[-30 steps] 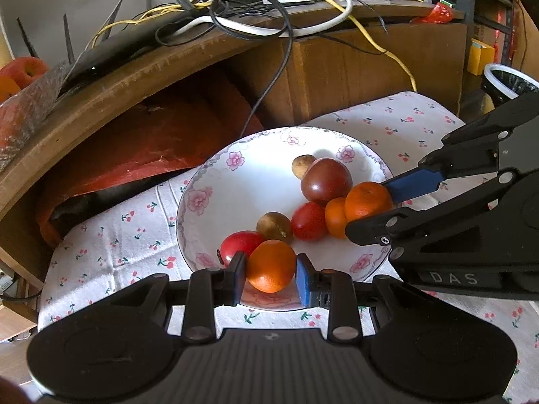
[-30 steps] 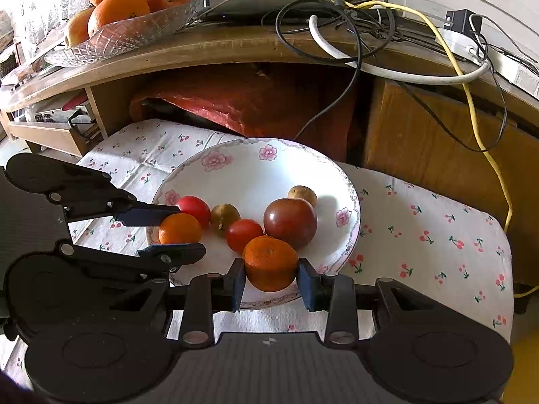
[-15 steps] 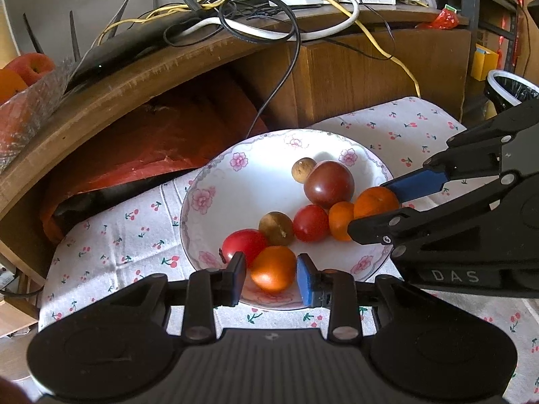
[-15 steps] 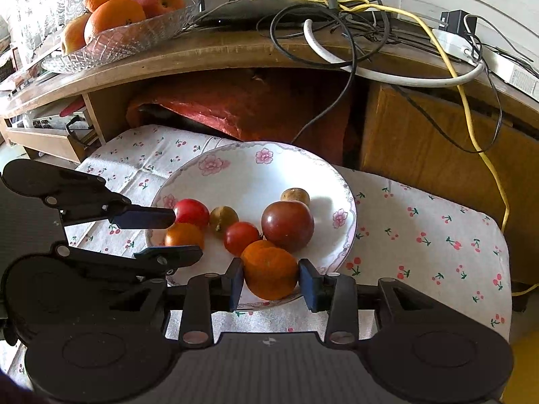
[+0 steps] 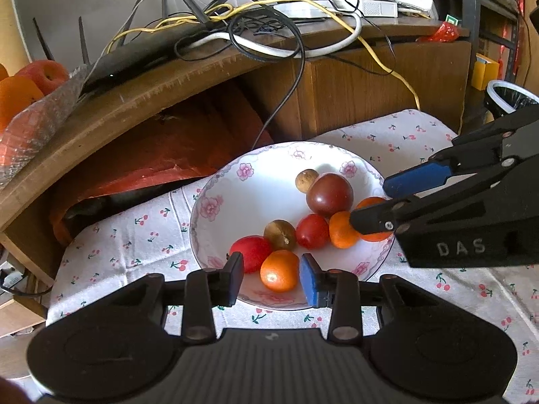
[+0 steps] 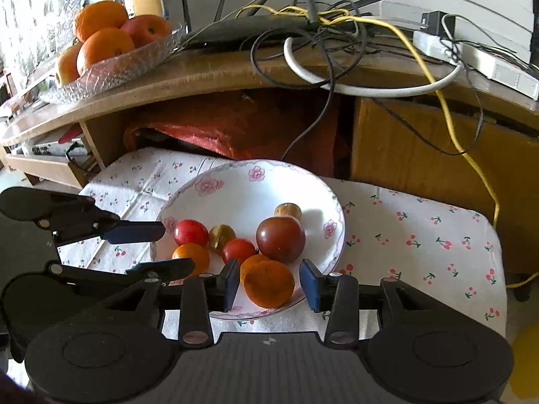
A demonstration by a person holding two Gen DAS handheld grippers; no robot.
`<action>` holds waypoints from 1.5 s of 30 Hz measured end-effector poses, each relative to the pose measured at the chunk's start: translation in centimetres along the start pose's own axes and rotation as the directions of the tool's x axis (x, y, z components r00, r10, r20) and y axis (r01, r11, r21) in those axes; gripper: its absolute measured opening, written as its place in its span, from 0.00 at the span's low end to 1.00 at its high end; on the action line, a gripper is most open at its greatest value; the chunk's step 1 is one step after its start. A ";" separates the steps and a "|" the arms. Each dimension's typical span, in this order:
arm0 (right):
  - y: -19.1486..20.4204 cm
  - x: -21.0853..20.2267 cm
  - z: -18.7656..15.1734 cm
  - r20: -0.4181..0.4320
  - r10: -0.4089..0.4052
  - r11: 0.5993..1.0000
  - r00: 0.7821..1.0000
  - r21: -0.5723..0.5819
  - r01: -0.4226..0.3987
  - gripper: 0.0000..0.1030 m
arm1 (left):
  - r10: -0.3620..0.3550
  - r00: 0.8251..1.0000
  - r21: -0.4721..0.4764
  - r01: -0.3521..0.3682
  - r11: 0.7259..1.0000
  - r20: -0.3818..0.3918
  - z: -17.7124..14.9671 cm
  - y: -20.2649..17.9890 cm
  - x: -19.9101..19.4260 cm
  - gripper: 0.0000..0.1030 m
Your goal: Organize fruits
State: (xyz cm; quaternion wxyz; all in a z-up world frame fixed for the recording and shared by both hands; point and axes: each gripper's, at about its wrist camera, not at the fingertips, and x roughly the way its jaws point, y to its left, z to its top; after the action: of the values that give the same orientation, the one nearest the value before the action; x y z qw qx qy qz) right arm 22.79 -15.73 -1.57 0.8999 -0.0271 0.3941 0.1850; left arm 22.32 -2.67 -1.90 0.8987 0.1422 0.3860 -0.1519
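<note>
Now both grippers stand wide, holding nothing. 1 small orange (image 5: 279,270) lies on the plate (image 5: 219,202) directly between the left gripper (image 5: 271,277) fingers, untouched. Likewise a bigger orange (image 6: 268,283) sits at the near rim, between the right gripper (image 6: 269,284) fingers, each arm nearest its own fruit.

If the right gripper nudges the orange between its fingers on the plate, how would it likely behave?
The orange is round, so it would probably roll. It sits near the plate rim's near edge, so a push could tip it off. The right gripper is open around it; its matte peel likely grips fine.
</note>
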 end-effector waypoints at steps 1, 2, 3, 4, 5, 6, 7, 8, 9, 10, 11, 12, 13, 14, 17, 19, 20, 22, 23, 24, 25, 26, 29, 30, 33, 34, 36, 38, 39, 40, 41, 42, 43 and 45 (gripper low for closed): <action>0.0 -0.2 0.0 0.002 -0.003 1.000 1.000 0.004 0.003 0.35 | 0.000 1.000 -0.004 0.000 1.000 0.003 0.0 0.0 -0.2 0.44; 0.0 -0.3 -0.1 0.002 -0.007 1.000 1.000 0.007 0.007 0.35 | 0.000 1.000 -0.008 0.000 1.000 0.004 0.0 0.0 -0.3 0.44; 0.0 -0.6 -0.2 -0.002 -0.013 1.000 1.000 0.009 0.013 0.35 | -0.001 1.000 -0.012 0.001 1.000 0.006 0.0 0.0 -0.5 0.44; 0.0 -0.7 -0.3 -0.005 -0.017 1.000 1.000 0.011 0.017 0.35 | -0.003 1.000 -0.016 0.003 1.000 0.008 0.0 0.0 -0.6 0.44; 0.1 -0.8 -0.5 -0.007 -0.021 1.000 1.000 0.015 0.021 0.36 | -0.006 1.000 -0.022 0.006 1.000 0.008 -0.1 0.0 -0.8 0.44; 0.1 -1.0 -0.7 -0.012 -0.024 1.000 1.000 0.020 0.024 0.36 | -0.011 1.000 -0.030 0.011 0.999 0.007 -0.1 -0.1 -1.0 0.44; 0.1 -1.2 -0.8 -0.015 -0.027 0.999 1.000 0.025 0.027 0.36 | -0.015 1.000 -0.036 0.015 0.999 0.005 -0.2 -0.1 -1.2 0.44; 0.1 -1.5 -1.0 -0.017 -0.031 0.999 0.999 0.029 0.032 0.36 | -0.017 1.000 -0.042 0.017 0.999 0.004 -0.3 -0.2 -1.4 0.45; 0.2 -1.8 -1.3 -0.021 -0.037 0.999 0.999 0.032 0.037 0.36 | -0.016 1.000 -0.044 0.016 0.999 0.002 -0.5 -0.3 -1.6 0.45; 0.2 -2.0 -1.4 -0.024 -0.040 0.999 0.999 0.035 0.041 0.36 | -0.015 1.000 -0.046 0.015 0.999 0.002 -0.6 -0.3 -1.7 0.45; 0.3 -2.2 -1.7 -0.029 -0.046 0.998 0.999 0.039 0.047 0.37 | -0.014 1.000 -0.049 0.014 0.999 0.000 -0.7 -0.4 -1.9 0.47; 0.4 -2.4 -1.9 -0.034 -0.051 0.998 0.998 0.043 0.052 0.37 | -0.014 1.000 -0.056 0.014 0.998 -0.004 -0.9 -0.4 -2.1 0.49; 0.5 -2.7 -2.2 -0.040 -0.057 0.997 0.998 0.047 0.059 0.39 | -0.017 1.000 -0.064 0.016 0.998 -0.006 -1.1 -0.5 -2.3 0.50; 0.7 -2.9 -2.5 -0.045 -0.062 0.997 0.997 0.052 0.065 0.40 | -0.020 1.000 -0.072 0.020 0.997 -0.008 -1.3 -0.5 -2.5 0.50; 1.2 -3.7 -3.1 -0.051 -0.067 0.996 0.996 0.060 0.070 0.40 | -0.026 1.000 -0.092 0.025 0.995 -0.009 -1.9 -0.6 -3.5 0.51; 1.6 -4.3 -3.4 -0.049 -0.063 0.996 0.997 0.066 0.066 0.40 | -0.026 1.000 -0.101 0.025 0.995 -0.011 -2.3 -0.7 -4.1 0.53; 1.8 -4.6 -3.6 -0.047 -0.063 0.996 0.997 0.068 0.066 0.40 | -0.023 1.000 -0.102 0.022 0.995 -0.013 -2.6 -0.7 -4.4 0.54; 2.3 -5.1 -3.9 -0.044 -0.062 0.995 0.997 0.069 0.065 0.41 | -0.016 1.000 -0.104 0.014 0.994 -0.014 -3.0 -0.9 -4.9 0.55; 2.5 -5.4 -4.1 -0.042 -0.062 0.996 0.997 0.068 0.065 0.41 | -0.013 1.000 -0.105 0.011 0.994 -0.013 -3.3 -1.0 -5.3 0.56; 2.7 -5.6 -4.3 -0.042 -0.060 0.996 0.997 0.065 0.063 0.41 | -0.008 1.000 -0.105 0.006 0.995 -0.012 -3.5 -1.0 -5.6 0.57; 2.9 -5.7 -4.4 -0.044 -0.059 0.996 0.997 0.064 0.062 0.41 | -0.004 1.000 -0.105 0.003 0.994 -0.013 -3.7 -1.0 -5.8 0.57; 3.0 -5.9 -4.6 -0.045 -0.058 0.996 0.997 0.065 0.061 0.41 | -0.002 1.000 -0.106 0.000 0.994 -0.013 -3.8 -1.0 -6.0 0.57; 3.3 -6.2 -5.2 -0.052 -0.056 0.996 0.997 0.072 0.060 0.41 | 0.006 1.000 -0.113 -0.007 0.994 -0.009 -4.2 -1.0 -6.6 0.58; 3.4 -6.4 -5.4 -0.053 -0.059 0.995 0.997 0.071 0.063 0.41 | 0.009 1.000 -0.114 -0.010 0.993 -0.011 -4.3 -1.0 -6.7 0.58; 3.5 -6.8 -5.8 -0.053 -0.064 0.994 0.997 0.080 0.068 0.41 | 0.020 1.000 -0.131 -0.021 0.991 -0.008 -4.7 -1.1 -7.2 0.59; 3.5 -7.0 -5.9 -0.052 -0.063 0.994 0.997 0.084 0.067 0.41 | 0.020 1.000 -0.136 -0.021 0.990 -0.009 -4.8 -1.1 -7.3 0.59; 3.6 -7.2 -6.1 -0.052 -0.061 0.994 0.997 0.090 0.065 0.41 | 0.025 1.000 -0.151 -0.025 0.988 -0.005 -5.1 -1.1 -7.7 0.61; 3.8 -7.5 -6.3 -0.049 -0.059 0.994 0.997 0.093 0.063 0.41 | 0.030 0.999 -0.158 -0.032 0.987 -0.011 -5.4 -1.2 -7.8 0.64; 3.9 -7.7 -6.5 -0.048 -0.057 0.994 0.997 0.096 0.061 0.41 | 0.035 0.999 -0.158 -0.037 0.987 -0.013 -5.6 -1.3 -8.0 0.64; 4.0 -7.8 -6.6 -0.048 -0.054 0.994 0.997 0.097 0.059 0.41 | 0.041 0.999 -0.160 -0.042 0.986 -0.013 -5.8 -1.4 -8.1 0.65; 4.2 -8.0 -6.7 -0.048 -0.053 0.994 0.997 0.095 0.057 0.41 | 0.046 0.999 -0.164 -0.047 0.985 -0.012 -6.0 -1.5 -8.2 0.66; 4.3 -8.1 -6.9 -0.049 -0.052 0.994 0.997 0.094 0.056 0.41 | 0.047 0.999 -0.167 -0.049 0.985 -0.013 -6.1 -1.6 -8.4 0.67; 4.3 -8.2 -7.0 -0.050 -0.051 0.994 0.997 0.093 0.055 0.41 | 0.048 0.999 -0.170 -0.050 0.984 -0.012 -6.3 -1.7 -8.6 0.67; 4.5 -8.5 -7.2 -0.050 -0.048 0.994 0.998 0.096 0.053 0.41 | 0.052 0.999 -0.177 -0.052 0.983 -0.008 -6.5 -1.9 -8.9 0.68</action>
State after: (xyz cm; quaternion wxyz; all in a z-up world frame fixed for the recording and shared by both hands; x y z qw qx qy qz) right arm 10.87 -15.60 -0.02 0.8950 0.0024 0.4229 0.1420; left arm 11.56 -0.50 0.08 0.9108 0.0718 0.3957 -0.0931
